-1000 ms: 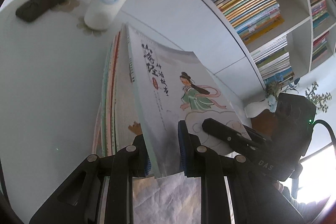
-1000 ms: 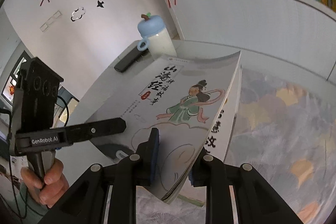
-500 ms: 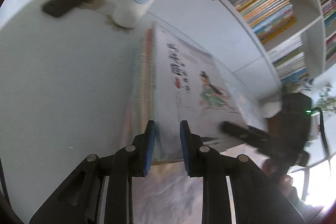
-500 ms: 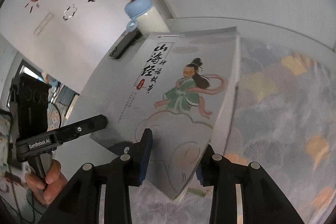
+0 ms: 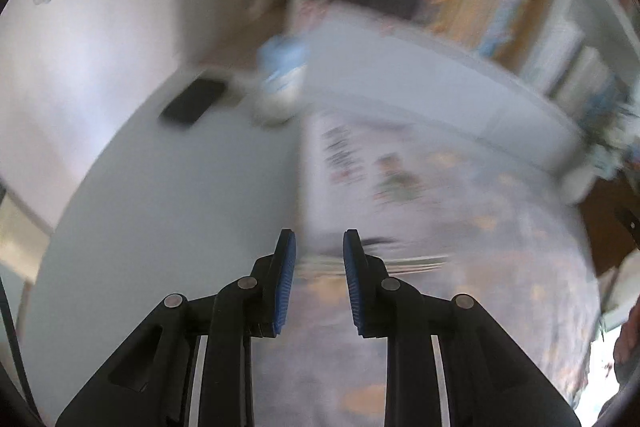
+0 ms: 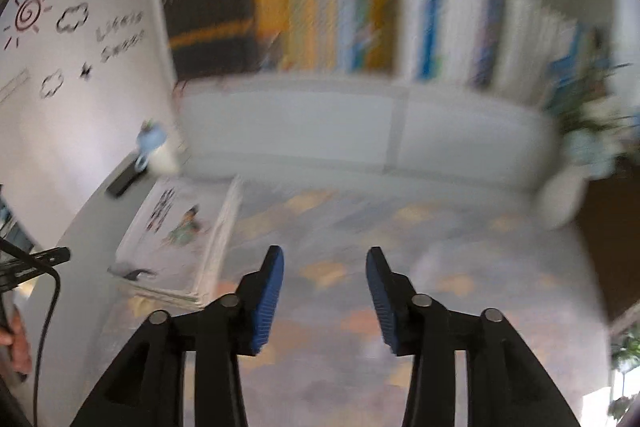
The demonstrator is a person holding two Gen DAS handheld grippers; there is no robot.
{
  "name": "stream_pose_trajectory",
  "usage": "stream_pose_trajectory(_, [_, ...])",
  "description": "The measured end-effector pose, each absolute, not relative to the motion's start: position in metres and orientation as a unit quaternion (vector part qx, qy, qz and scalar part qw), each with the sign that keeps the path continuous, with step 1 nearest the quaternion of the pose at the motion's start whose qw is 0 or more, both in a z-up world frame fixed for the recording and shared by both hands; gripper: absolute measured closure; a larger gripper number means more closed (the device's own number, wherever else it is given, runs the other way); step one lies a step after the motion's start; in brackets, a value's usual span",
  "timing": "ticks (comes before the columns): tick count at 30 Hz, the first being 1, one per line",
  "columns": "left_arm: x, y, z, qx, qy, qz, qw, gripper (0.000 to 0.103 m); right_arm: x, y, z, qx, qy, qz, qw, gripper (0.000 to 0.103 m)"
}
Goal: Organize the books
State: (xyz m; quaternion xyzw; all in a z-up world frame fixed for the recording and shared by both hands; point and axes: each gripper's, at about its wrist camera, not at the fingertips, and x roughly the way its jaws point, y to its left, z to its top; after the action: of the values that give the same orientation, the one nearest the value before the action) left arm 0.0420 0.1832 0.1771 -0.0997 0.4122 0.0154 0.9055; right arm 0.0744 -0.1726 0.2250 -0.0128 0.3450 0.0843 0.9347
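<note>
— Item one, the step in hand?

— Book with the drawn figure on its cover (image 6: 176, 227) lies flat on top of the stack of books (image 6: 208, 267), at the left part of the desk (image 5: 160, 227), where the patterned cloth (image 6: 400, 267) begins. Both tools are clear of it. I judge the placing done and the hands drawing off.

— The tools?

— Left gripper (image 5: 319, 255): jaws a narrow gap apart, nothing between the pads, the stack just beyond the tips. Right gripper (image 6: 325, 279): jaws have just been opening, now moderately wide, empty, over bare cloth.

— Next move?

— A guess only: find another loose book, or carry the stack to the bookshelf (image 6: 392, 79) behind the desk. Either calls for jaws wider than the stack's edge.

— Other entries?

— Bottle with a blue cap (image 6: 154, 151) and a dark flat phone-like thing (image 6: 126, 179), both at the desk's far left corner. White vase with flowers (image 6: 560, 195) at the far right.

— Writing?

— Wall decals: a sun, clouds, two words too blurred to read. Cover title: dark characters, unreadable.
</note>
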Motion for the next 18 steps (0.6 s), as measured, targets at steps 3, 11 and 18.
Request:
stream_pose_trajectory(3, [0.029,0.133,0.228,-0.092,0.367,-0.031,0.925,0.066,0.039,-0.209,0.268,-0.001,0.285,0.036,0.958,0.043])
stream_pose_trajectory(11, [0.026,0.038,0.319,-0.022,0.313,-0.055,0.948,0.016,-0.023,-0.268,0.335,-0.025,0.228,-0.039,0.973,0.013])
stream_pose_trajectory(18, [0.003,0.01,0.309,-0.027,0.321,-0.016,0.947,0.012,-0.053,-0.318,0.334,-0.004,0.244,-0.058,0.968,0.012])
